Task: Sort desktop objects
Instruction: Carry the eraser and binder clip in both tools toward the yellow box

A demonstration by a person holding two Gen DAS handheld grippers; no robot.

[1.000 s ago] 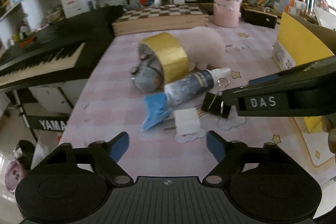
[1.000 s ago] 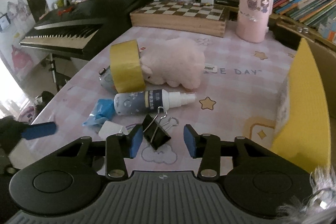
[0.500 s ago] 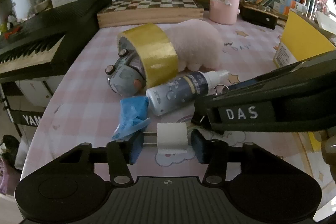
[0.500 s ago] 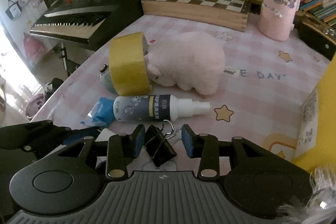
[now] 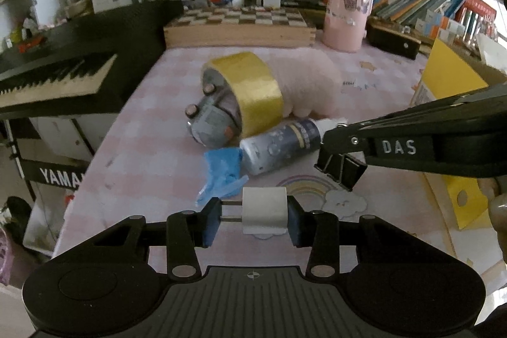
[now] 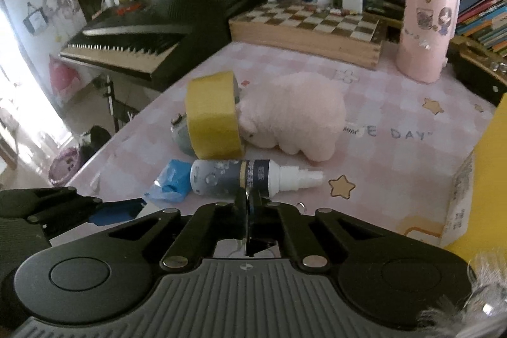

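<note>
My left gripper (image 5: 252, 214) is shut on a small white plug block (image 5: 264, 209); its two metal prongs point at the left pad. In the left wrist view my right gripper (image 5: 331, 144) comes in from the right, shut on a black binder clip (image 5: 342, 170) that hangs from its tip just above the pink checked table (image 5: 152, 148). In the right wrist view the right gripper (image 6: 248, 208) is pinched on the clip's wire handle (image 6: 247, 198), with the clip body hidden below. A spray bottle (image 6: 240, 176) and a blue wrapper (image 6: 172, 182) lie just ahead.
A yellow tape roll (image 5: 253, 91) leans on a grey gadget (image 5: 210, 125) and a pink plush (image 5: 304, 84). Behind stand a chessboard box (image 5: 237, 24) and a pink cup (image 5: 347, 15). A keyboard (image 5: 57, 75) flanks the left edge, a yellow box (image 5: 443, 84) the right.
The left gripper moved in and shut on the white plug block. The right gripper's jaws shut on the binder clip, which now hangs from its tip.
</note>
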